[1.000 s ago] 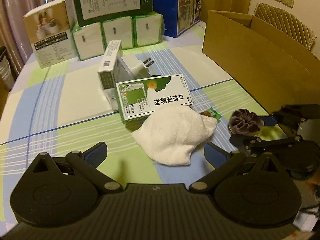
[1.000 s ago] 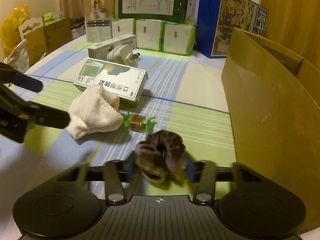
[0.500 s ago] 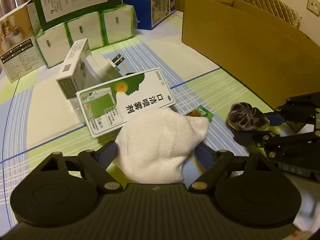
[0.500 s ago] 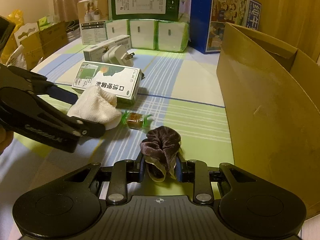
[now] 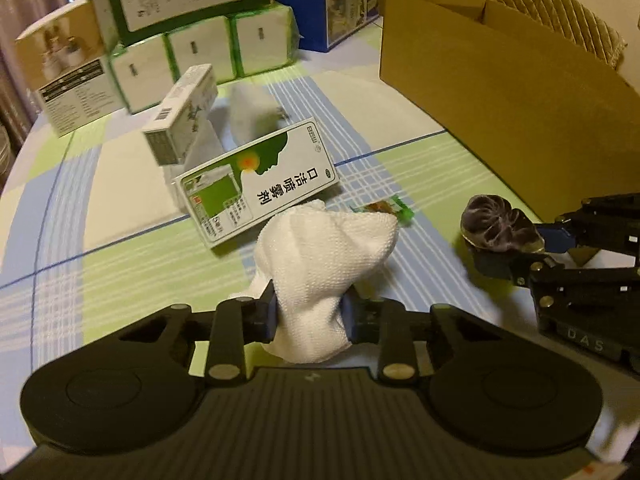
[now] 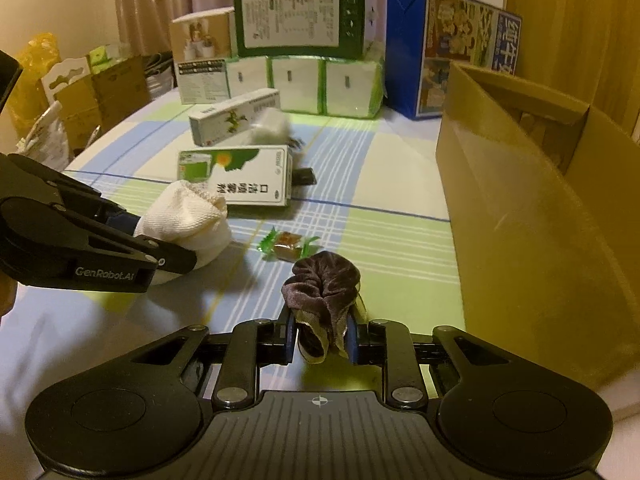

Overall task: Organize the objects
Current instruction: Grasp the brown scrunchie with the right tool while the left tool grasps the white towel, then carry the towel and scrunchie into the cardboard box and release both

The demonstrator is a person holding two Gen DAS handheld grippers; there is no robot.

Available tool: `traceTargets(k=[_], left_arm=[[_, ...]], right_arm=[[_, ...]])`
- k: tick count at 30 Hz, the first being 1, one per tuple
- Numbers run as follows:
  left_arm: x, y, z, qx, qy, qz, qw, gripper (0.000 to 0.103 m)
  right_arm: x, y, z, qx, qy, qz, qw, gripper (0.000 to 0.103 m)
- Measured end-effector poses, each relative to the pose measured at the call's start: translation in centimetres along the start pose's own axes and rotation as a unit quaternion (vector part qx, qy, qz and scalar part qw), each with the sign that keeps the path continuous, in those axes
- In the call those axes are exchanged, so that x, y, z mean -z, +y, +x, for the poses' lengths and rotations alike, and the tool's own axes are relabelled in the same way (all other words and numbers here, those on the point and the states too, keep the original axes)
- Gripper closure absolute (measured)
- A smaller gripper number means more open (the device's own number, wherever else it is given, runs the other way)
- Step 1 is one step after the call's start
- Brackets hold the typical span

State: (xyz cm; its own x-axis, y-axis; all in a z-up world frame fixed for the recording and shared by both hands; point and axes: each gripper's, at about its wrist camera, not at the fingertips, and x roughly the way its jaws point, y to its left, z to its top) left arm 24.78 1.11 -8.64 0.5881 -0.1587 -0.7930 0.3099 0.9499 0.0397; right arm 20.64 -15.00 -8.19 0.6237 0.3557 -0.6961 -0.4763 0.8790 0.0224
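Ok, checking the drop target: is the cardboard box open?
Open: the cardboard box has no lid across its top, and its inner walls show.

The left hand-held gripper [image 5: 310, 316] pinches a white cloth [image 5: 320, 264], seemingly raised off the checked surface [image 5: 120, 272].

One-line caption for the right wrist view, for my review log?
Right gripper shut on a dark scrunchie, left gripper holding a white cloth, candy between them, cardboard box at right.

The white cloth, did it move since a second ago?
Yes. The white cloth lay flat in front of the green-and-white box; now the left gripper is shut on it and it stands bunched up, off the tablecloth.
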Motion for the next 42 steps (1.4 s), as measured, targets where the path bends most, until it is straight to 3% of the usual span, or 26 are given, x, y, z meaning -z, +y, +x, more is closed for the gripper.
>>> traceTargets(k=[12, 19, 29, 42], left_arm=[[1.8, -4.1, -11.0, -0.020, -0.044, -0.049, 0.9976, 0.077], [3.6, -6.9, -15.2, -0.019, -0.050, -0.066, 0.9964, 0.077], [4.7, -9.7, -18.0, -0.009, -0.052, -0.079, 0.9955, 0.077], [3.6, -11.9, -18.7, -0.008, -0.064, -0.071, 0.9954, 0.077]], right_arm=[[2.0, 0.0, -10.1, 0.000, -0.015, 0.039, 0.999, 0.082], [2.4, -0.1, -15.5, 0.008, -0.033, 0.052, 0.998, 0.082], [2.5, -1.0, -19.6, 0.026, -0.055, 0.058, 0.996, 0.082], [2.1, -3.9, -21.2, 0.048, -0.066, 0.075, 0.994, 0.082]])
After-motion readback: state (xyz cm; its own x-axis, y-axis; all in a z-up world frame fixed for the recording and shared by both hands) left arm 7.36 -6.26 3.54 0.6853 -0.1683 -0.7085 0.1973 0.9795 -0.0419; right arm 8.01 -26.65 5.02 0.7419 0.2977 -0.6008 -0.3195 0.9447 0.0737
